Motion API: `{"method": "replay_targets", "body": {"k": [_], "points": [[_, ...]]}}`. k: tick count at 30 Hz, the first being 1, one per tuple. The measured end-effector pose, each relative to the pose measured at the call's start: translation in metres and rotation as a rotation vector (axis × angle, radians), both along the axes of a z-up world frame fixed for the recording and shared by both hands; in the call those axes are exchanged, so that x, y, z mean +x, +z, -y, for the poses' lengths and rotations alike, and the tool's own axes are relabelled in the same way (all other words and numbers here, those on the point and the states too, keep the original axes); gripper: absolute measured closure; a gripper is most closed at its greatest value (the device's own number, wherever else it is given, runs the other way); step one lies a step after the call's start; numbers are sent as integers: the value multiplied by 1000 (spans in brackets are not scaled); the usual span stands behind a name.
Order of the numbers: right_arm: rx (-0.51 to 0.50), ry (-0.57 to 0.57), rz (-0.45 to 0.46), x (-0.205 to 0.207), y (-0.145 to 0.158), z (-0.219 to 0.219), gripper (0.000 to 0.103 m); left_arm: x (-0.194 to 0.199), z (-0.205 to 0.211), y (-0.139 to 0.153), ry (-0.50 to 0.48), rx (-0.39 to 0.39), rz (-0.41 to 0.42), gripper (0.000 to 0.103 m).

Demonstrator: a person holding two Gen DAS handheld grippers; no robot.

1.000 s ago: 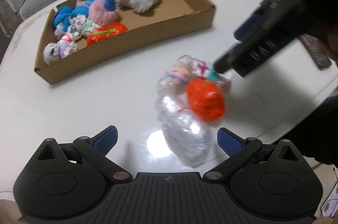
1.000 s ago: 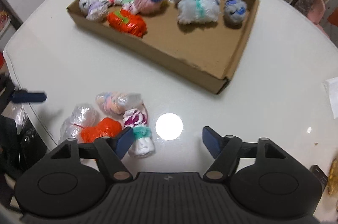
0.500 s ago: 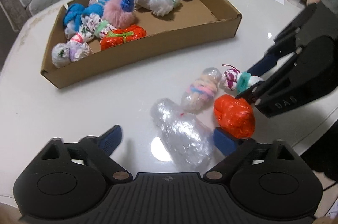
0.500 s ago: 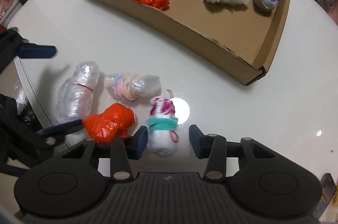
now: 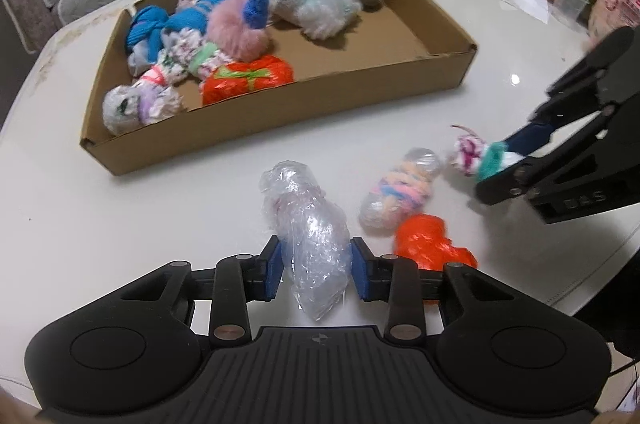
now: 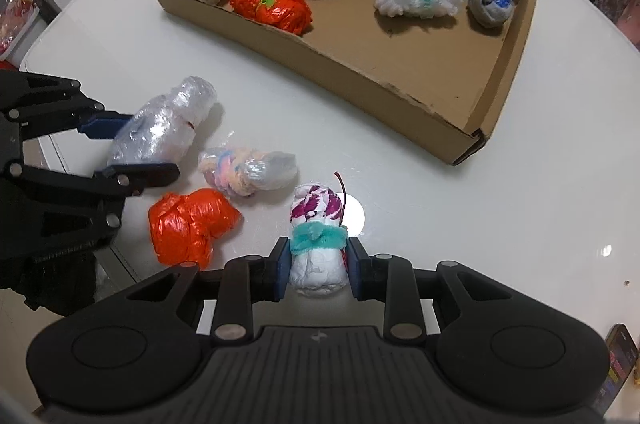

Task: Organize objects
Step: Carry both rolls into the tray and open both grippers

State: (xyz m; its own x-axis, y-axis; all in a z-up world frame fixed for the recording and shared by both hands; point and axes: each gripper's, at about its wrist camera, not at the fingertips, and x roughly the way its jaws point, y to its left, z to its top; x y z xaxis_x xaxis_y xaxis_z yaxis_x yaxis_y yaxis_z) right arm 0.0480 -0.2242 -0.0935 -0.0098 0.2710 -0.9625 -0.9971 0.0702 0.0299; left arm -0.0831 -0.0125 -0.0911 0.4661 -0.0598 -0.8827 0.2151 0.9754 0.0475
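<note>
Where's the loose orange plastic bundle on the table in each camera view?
Left wrist view: orange bundle at lower right, just beyond the left gripper's right finger.
Right wrist view: orange bundle at lower left, near the left gripper.
Shared landmark: the cardboard tray beyond it.

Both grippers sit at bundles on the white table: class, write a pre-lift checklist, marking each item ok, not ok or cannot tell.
1. Left gripper, jaws just closing, pads on the clear plastic bundle: ok.
2. Right gripper, jaws just closing, pads on the teal-tied bundle: ok.
3. Grip firm enough to lift: cannot tell.
4. Orange bundle and pastel bundle outside both grips: ok.
5. Free floor in the cardboard tray: ok.
</note>
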Motion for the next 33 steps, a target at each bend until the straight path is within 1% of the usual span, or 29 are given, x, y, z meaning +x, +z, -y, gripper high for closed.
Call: {"method": "replay_targets", "body": {"k": [3, 7, 9, 11, 16, 19, 22, 24, 26, 28, 30, 32, 33], "points": [[7, -7, -2, 3, 2, 1, 77, 1, -6, 0, 21, -10, -6, 62], [32, -26, -4, 12, 12, 2, 77, 3, -12, 15, 34, -1, 34, 62], [62, -49, -7, 19, 21, 4, 77, 6, -15, 28, 45, -5, 66, 62], [113, -74, 1, 27, 42, 5, 77, 10, -15, 46, 39, -18, 106, 62], [291, -124, 49, 50, 102, 7, 77, 32, -12, 108, 1, -62, 218, 62], [358, -103, 94, 62, 124, -3, 77, 57, -6, 134, -40, -51, 251, 62], [395, -112, 103, 75, 138, -15, 77, 84, 4, 146, -74, -50, 265, 62], [398, -114, 112, 82, 137, -29, 77, 104, 12, 145, -92, -79, 245, 62], [386, -116, 108, 88, 127, -43, 77, 122, 19, 135, -108, -85, 226, 62], [372, -112, 90, 94, 115, -56, 77, 137, 25, 117, -114, -92, 187, 62], [343, -110, 91, 97, 108, -56, 77, 147, 29, 93, -114, -100, 139, 62], [300, -87, 107, 97, 97, -63, 77, 154, 32, 70, -113, -91, 98, 62], [289, -81, 100, 97, 89, -68, 77, 156, 31, 61, -113, -83, 83, 62]]}}
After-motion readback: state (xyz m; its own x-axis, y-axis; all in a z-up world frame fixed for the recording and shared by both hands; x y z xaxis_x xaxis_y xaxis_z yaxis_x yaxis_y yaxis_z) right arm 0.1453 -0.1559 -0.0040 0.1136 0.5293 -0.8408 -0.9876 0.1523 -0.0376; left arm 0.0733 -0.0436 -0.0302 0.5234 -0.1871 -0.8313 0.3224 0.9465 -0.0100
